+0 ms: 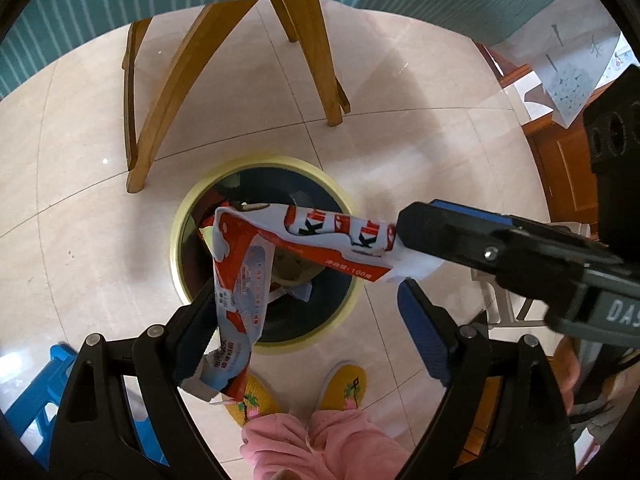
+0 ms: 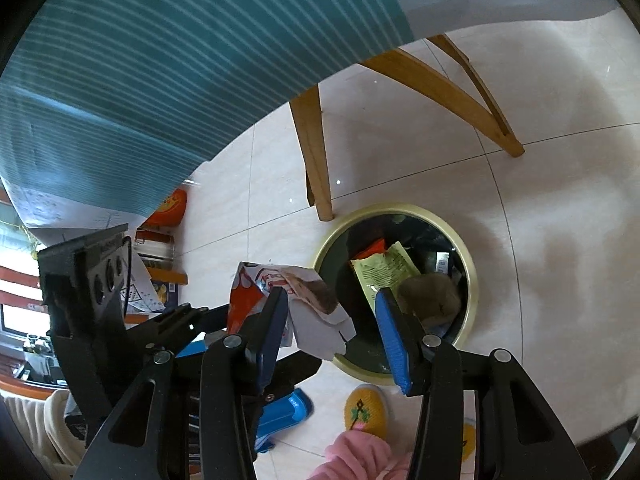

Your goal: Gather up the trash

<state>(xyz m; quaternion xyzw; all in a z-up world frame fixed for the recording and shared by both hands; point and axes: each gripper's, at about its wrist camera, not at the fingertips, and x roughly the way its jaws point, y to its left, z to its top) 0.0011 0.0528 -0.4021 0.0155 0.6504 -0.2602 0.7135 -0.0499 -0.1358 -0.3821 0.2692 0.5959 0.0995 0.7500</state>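
— What's under me here?

— Pale, glossy floor tiles (image 1: 80, 208) with thin dark grout lines, catching soft daylight and blurred shadows.

— And ahead of me?

— A table on curved wooden legs (image 1: 168, 92), draped in a teal striped cloth (image 2: 140, 80) that hangs over the edge above me.

— Anything off to my sides?

— In my left view, a reddish-brown wooden cabinet (image 1: 560, 160) at the right edge, with white patterned paper (image 1: 568, 76) above it. A blue plastic stool (image 1: 36, 396) sits low at the left. In my right view, bright window light (image 2: 16, 312) at the far left, beside boxes and an orange item (image 2: 172, 208) on the floor under the table.
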